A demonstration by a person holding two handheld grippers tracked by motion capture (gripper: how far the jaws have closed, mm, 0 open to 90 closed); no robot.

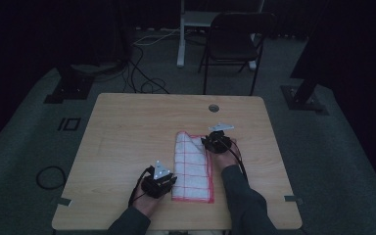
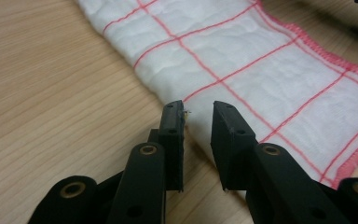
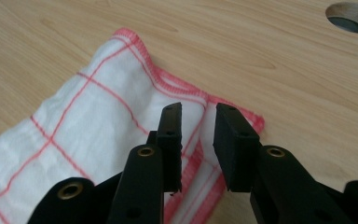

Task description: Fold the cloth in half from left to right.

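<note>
While cloth (image 1: 193, 166) lies flat, chair (image 1: 235, 41) behind

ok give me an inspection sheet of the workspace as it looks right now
surface: light wooden table, with a round cable hole near its far edge
job's things: white cloth with red grid lines, folded into a long strip, lying flat right of centre
clutter: nothing seen
grippers: left gripper at the cloth's near left edge, jaws apart, nothing clamped; right gripper at the far right corner, jaws apart astride a raised fold of the hem, pads not seen pressing
cables: a black cable trails from each gripper; loose cables on the floor beyond the table, a coil at its left
surroundings: dim room, grey carpet, black folding chair behind the table, dark stand bases either side
</note>
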